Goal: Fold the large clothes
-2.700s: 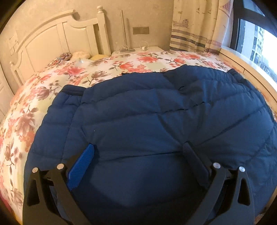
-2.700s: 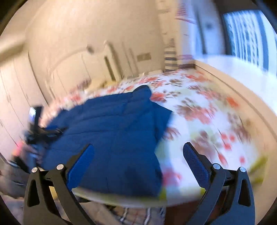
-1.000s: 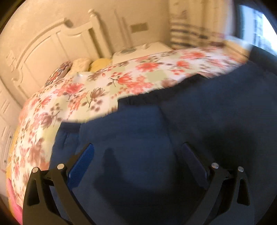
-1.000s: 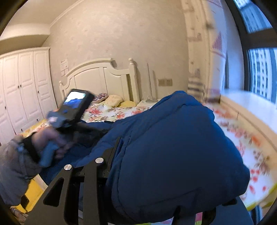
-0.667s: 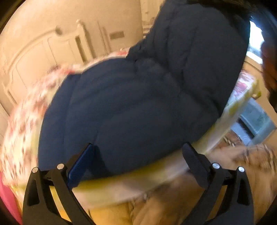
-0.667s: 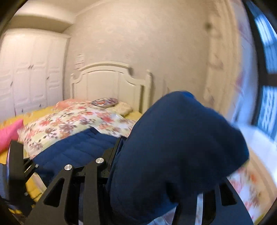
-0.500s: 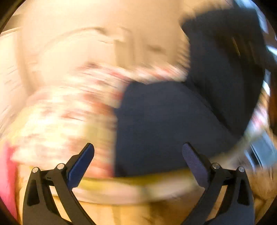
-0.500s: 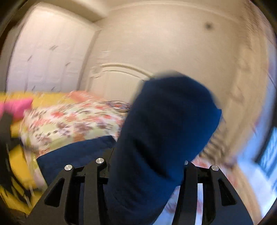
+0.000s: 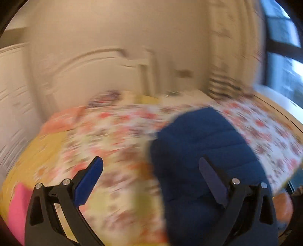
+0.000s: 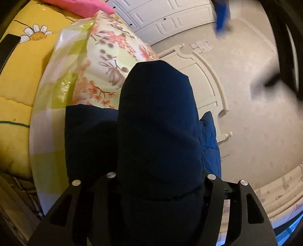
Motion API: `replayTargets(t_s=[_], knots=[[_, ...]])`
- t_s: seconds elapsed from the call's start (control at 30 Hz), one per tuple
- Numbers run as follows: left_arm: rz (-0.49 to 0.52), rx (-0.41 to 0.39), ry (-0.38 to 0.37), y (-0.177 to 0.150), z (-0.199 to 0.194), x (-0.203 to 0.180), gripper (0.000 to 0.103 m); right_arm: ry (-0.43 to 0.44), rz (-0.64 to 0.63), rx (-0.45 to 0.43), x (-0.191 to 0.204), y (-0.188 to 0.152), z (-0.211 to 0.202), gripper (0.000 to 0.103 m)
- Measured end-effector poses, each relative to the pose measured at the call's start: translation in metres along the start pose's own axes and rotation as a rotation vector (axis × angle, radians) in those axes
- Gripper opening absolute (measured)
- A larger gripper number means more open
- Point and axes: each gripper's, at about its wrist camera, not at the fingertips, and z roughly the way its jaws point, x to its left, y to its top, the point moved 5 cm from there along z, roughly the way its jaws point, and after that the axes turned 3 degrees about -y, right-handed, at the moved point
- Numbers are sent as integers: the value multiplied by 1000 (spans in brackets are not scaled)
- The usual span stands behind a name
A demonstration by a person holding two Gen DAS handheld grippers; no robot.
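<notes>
A dark blue quilted jacket (image 9: pixel 204 151) lies on the floral bedspread (image 9: pixel 117 136), folded over into a narrower shape. My left gripper (image 9: pixel 151 176) is open and empty above the bed, its right finger over the jacket's left edge. In the right wrist view, my right gripper (image 10: pixel 159 181) is shut on a thick fold of the jacket (image 10: pixel 157 123), which bulges up between the fingers and hides their tips. The view is tilted sideways. The left wrist view is blurred by motion.
A white headboard (image 9: pixel 106 72) stands at the far end of the bed. A yellow daisy-print quilt (image 10: pixel 17 79) and a pink pillow (image 10: pixel 79 5) lie beside the floral bedspread. White wardrobe doors (image 10: pixel 166 15) and a window (image 9: pixel 284 56) border the room.
My right gripper took hold of the jacket's right side and carried it over to the left, folding it. My left gripper swung away to the left and stayed open.
</notes>
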Motion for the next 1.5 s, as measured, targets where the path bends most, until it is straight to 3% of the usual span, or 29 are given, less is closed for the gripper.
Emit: replayTargets(t_s=[0.03, 0.07, 0.2, 0.3, 0.37, 0.4, 0.43, 0.53, 0.63, 0.7, 0.8, 0.9, 0.97, 1.03, 1.17, 1.23, 1.33, 1.5], knots=[[42, 31, -34, 11, 23, -14, 100, 5, 2, 1, -1, -1, 0, 64], [74, 48, -21, 16, 39, -21, 100, 15, 7, 3, -3, 1, -1, 64], [232, 161, 158, 27, 119, -31, 101, 36, 31, -1, -9, 0, -1, 67], [232, 235, 152, 13, 161, -20, 101, 28, 11, -20, -15, -4, -12, 78], [202, 228, 149, 5, 164, -9, 101, 106, 78, -57, -30, -14, -32, 88], [195, 218, 151, 2, 164, -5, 101, 177, 147, -78, -42, -21, -42, 90], [189, 204, 168, -1, 162, -1, 101, 291, 275, -108, -61, -32, -55, 90], [164, 189, 202, -7, 160, 5, 101, 522, 636, -171, -117, -72, -72, 89], [145, 190, 197, -9, 164, 6, 101, 547, 897, -139, -159, -107, -58, 75], [136, 189, 197, -9, 164, 5, 101, 509, 945, -96, -172, -111, -45, 63], [102, 177, 208, -12, 160, 8, 101, 526, 923, -69, -167, -92, -30, 63], [78, 163, 217, -15, 155, 10, 101, 546, 778, -40, -131, -49, -22, 63], [83, 151, 226, -15, 151, 12, 101, 487, 623, 33, -94, -39, -14, 63], [98, 143, 249, -14, 142, 15, 101, 441, 526, 34, -76, -37, -11, 63], [188, 60, 380, -14, 89, 9, 101, 540, 597, 23, -83, -52, -6, 63], [200, 26, 372, -25, 52, 0, 101, 544, 614, 17, -84, -55, -6, 63], [168, 41, 337, -54, 12, -7, 101, 513, 604, 9, -83, -54, -9, 63], [89, 123, 345, -110, 2, -1, 101, 501, 631, -26, -83, -59, -20, 63]])
